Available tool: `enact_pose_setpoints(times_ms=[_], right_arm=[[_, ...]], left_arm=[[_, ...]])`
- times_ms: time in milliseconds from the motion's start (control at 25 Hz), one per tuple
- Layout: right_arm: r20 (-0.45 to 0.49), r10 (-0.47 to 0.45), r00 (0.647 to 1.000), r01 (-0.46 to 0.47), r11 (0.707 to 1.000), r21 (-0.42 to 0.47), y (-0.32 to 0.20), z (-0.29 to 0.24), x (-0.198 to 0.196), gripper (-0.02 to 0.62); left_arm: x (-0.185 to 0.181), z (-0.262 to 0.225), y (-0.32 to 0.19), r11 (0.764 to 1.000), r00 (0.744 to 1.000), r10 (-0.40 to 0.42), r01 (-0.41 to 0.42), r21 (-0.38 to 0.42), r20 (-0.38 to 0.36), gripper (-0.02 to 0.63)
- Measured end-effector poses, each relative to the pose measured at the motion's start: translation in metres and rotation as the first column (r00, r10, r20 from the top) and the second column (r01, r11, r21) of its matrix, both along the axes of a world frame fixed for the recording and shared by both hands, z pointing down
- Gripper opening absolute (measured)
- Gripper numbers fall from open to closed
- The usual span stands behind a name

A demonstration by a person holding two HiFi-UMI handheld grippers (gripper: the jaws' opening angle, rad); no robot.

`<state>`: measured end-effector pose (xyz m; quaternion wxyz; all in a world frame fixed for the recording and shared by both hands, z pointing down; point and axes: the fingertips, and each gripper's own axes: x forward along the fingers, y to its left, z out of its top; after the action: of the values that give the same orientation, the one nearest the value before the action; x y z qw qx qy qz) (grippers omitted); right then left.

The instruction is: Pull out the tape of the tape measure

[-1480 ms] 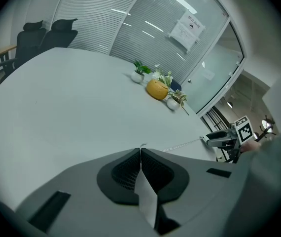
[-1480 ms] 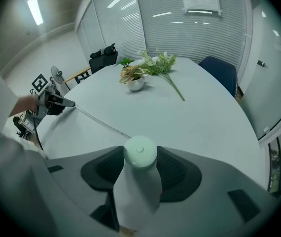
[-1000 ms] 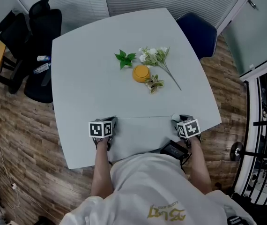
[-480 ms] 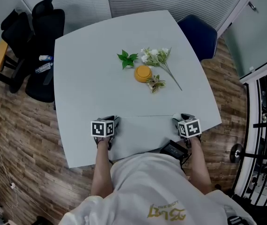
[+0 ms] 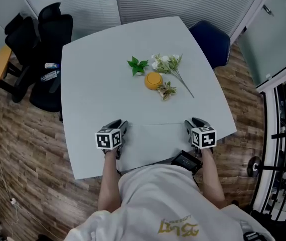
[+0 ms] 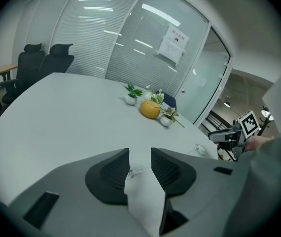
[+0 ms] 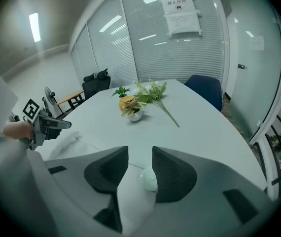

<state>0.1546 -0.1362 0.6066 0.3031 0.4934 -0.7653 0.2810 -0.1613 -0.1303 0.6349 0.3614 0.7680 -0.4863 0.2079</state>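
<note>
Pale grey counter (image 5: 108,59). Along its near edge a thin tape (image 5: 155,125) lies drawn out between the grippers. Right gripper (image 7: 140,151): fingers closing, not pressing the small, pale, rounded tape measure (image 7: 149,179) between them. Left gripper (image 6: 139,152): fingers opening, tape's end between them.

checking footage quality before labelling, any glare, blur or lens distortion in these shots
Head view: even light, sharp, the table edges bowed by the lens. Left gripper view: heavy fisheye, black corners, light streaks on the glass wall, the tape faint. Right gripper view: same fisheye, a glaring ceiling strip, the person's clothing blurred at left.
</note>
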Motion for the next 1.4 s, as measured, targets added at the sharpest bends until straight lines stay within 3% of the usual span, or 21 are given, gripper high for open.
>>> enact_pose_setpoints(times_ms=[160, 320, 480, 1400], right_arm=[[0.046, 0.019, 0.999, -0.023, 0.997, 0.076, -0.002, -0.023, -0.006, 0.119], [0.078, 0.034, 0.996, -0.051, 0.973, 0.224, -0.006, -0.059, -0.012, 0.019], [0.091, 0.022, 0.996, -0.046, 0.963, 0.267, -0.008, -0.076, -0.022, 0.017], [0.056, 0.006, 0.998, -0.02, 0.967, 0.255, -0.001, -0.075, -0.036, 0.015]], left_arm=[[0.006, -0.033, -0.006, 0.992, 1.0, 0.007, -0.004, 0.129, -0.026, 0.091], [0.004, -0.066, -0.014, 0.971, 0.999, -0.002, 0.01, 0.237, -0.034, 0.022], [0.002, -0.088, -0.017, 0.956, 0.998, -0.01, 0.029, 0.294, -0.064, 0.008], [-0.01, -0.09, -0.008, 0.954, 0.998, -0.009, 0.028, 0.298, -0.067, 0.005]])
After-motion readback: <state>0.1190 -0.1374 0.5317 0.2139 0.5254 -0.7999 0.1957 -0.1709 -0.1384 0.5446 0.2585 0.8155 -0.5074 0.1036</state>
